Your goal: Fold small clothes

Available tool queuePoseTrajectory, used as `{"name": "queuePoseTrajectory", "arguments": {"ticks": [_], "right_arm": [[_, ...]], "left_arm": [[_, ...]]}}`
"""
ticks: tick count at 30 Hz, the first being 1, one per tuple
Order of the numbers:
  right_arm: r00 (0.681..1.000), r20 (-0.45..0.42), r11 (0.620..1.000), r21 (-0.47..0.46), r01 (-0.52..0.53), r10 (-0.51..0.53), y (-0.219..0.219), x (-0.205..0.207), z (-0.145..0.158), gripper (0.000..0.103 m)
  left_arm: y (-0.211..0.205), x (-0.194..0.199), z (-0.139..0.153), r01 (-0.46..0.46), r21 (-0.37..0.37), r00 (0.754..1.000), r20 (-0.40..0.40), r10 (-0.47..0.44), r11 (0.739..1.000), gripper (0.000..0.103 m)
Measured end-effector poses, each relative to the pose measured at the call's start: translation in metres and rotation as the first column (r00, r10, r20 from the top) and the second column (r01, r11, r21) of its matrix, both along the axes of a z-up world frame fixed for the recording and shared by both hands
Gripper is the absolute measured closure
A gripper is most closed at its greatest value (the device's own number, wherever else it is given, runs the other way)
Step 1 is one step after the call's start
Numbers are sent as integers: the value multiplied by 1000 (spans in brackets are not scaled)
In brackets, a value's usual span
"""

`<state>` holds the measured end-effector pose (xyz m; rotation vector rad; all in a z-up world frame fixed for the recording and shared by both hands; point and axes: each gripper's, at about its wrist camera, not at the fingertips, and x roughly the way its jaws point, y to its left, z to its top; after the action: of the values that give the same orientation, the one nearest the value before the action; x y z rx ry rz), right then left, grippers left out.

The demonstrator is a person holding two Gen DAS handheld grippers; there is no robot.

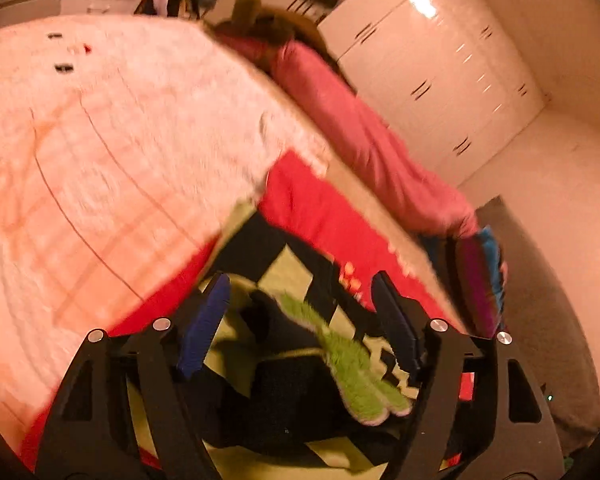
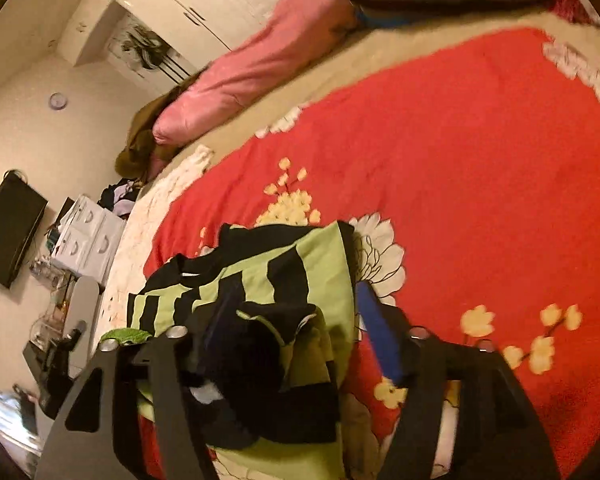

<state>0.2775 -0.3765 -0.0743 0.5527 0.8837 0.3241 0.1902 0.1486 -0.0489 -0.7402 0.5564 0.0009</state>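
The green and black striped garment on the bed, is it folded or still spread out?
Partly folded: the striped garment lies bunched, its layers doubled over on the red bedspread.

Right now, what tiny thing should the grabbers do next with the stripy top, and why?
Probably lower the left gripper and pinch the rumpled dark part of the green and black striped top. Both sets of jaws stand open with nothing clamped, the right gripper included, and the top lies bunched on the red flowered blanket, not yet folded flat.
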Motion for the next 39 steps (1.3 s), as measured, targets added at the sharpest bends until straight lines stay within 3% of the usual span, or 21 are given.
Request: {"name": "queuePoseTrajectory", "arguments": {"ticks": [3,5,10,13,15,16,17,19,20,21,22,23,25,26,27,28,29,32,36,38,39], "right_arm": [[998,37,997,-56,-50,52,7,-21,11,19],[995,22,995,-20,-102,102,12,-36,12,18],[979,-67,980,60,-191,195,36,-50,0,18],[977,-138,983,107,-148,162,43,-39,-14,19],[973,-157,979,143,-144,166,46,-32,-19,41],[967,-165,970,179,-165,195,51,-25,-22,72],[964,-169,965,200,-169,204,53,-23,-23,89],[966,-158,957,239,-162,203,56,-15,-20,96],[971,-148,960,239,-148,187,56,-10,-16,96],[975,-139,960,246,-135,172,53,-7,-13,96],[982,-125,958,268,-104,142,50,1,-9,97],[986,-119,956,283,-79,117,48,5,-6,97],[992,-120,942,336,4,39,38,22,-5,97],[991,-131,928,369,40,10,33,28,-8,96],[990,-143,913,402,67,-10,30,35,-12,94],[986,-165,893,438,106,-36,27,43,-18,90],[983,-176,883,453,122,-46,25,47,-22,77],[988,-135,896,425,131,-81,22,50,-17,44],[996,-19,935,343,88,-87,13,42,-3,35],[999,6,970,239,49,-52,15,39,-1,32],[1000,12,983,182,25,-27,18,38,0,31]], "left_arm": [[3,-10,10,1,91,1000,-16,1,996,34],[5,-20,10,11,116,997,-74,-2,993,34],[1,-39,3,107,14,990,-98,-105,994,34],[-9,-42,-7,182,-62,974,-124,-188,981,31],[-15,-41,-15,210,-146,967,-115,-227,967,31],[-18,-38,-20,226,-215,963,-100,-251,950,31],[-21,-34,-23,236,-247,959,-94,-266,940,31],[-27,-24,-28,246,-274,955,-98,-281,930,33],[-29,-16,-31,240,-288,952,-119,-283,927,47],[-31,-7,-32,232,-299,949,-139,-283,926,70],[-31,-1,-31,226,-308,951,-136,-278,924,79],[-29,7,-27,219,-312,955,-124,-268,925,85],[-25,23,-17,181,-304,970,-104,-222,935,85],[-23,29,-13,155,-303,977,-94,-191,940,78],[-18,35,-9,115,-311,986,-81,-147,943,54],[-14,39,-6,81,-319,991,-74,-110,944,40],[-12,41,-6,52,-328,994,-71,-80,943,27],[-13,40,-7,19,-298,997,-64,-39,954,27],[-25,27,-10,57,-147,998,-3,-58,987,27],[-31,27,-6,126,-61,992,23,-125,990,24],[-29,28,-4,151,-56,988,36,-149,987,20]]}}
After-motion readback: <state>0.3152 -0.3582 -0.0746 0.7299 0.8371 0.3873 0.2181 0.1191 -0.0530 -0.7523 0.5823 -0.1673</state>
